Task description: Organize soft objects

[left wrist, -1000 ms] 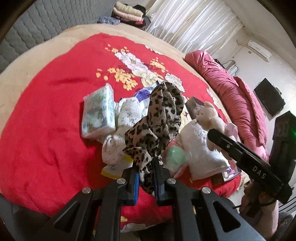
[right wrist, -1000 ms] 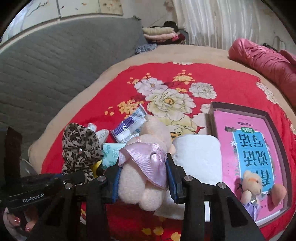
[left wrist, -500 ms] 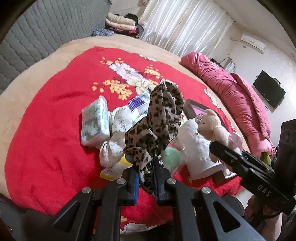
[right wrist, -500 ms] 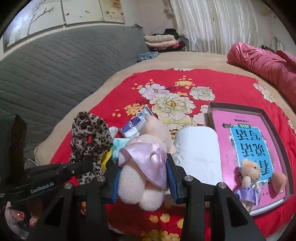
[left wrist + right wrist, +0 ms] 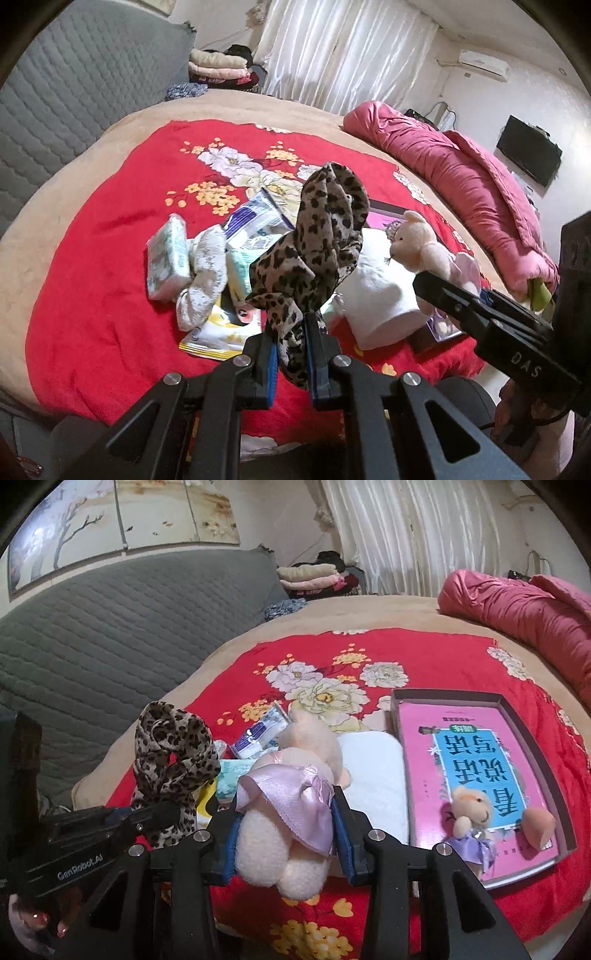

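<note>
Left wrist view first: the left gripper (image 5: pixel 291 354) is clenched on a leopard print scarf (image 5: pixel 317 236), pinching its lower end, and the rest of the fabric stands up in a bunch right in the middle of the shot. That blocks a fair bit of the pile on the red floral blanket (image 5: pixel 96 288) covering the bed. Peeking out around it are a tissue pack (image 5: pixel 166 258), a pale spotted cloth (image 5: pixel 203 273), a blue and white packet (image 5: pixel 255 221) and a yellow pouch (image 5: pixel 218 332) that's half buried, can't read it. A white roll (image 5: pixel 380 291) sits to the right, and the boxed book behind it is mostly hidden. The right gripper's black body cuts in from the right edge, carrying the plush bear (image 5: pixel 424 247); its fingertips aren't really visible from here.

Right wrist view: the right gripper (image 5: pixel 284 838) is grasping that plush bear (image 5: pixel 288 812) around the body, at its lilac skirt, seen from the back so the face is hidden. The bear covers part of the white roll (image 5: pixel 376 779). Beside it, an open box (image 5: pixel 399 709) holds a pink book (image 5: pixel 476 760), with a small bear doll (image 5: pixel 469 819) and a peach coloured blob (image 5: pixel 539 823) lying on top; can't tell what the blob is. The scarf (image 5: pixel 173 753) shows at left, with the left hand (image 5: pixel 33 919) cut off in the bottom corner
</note>
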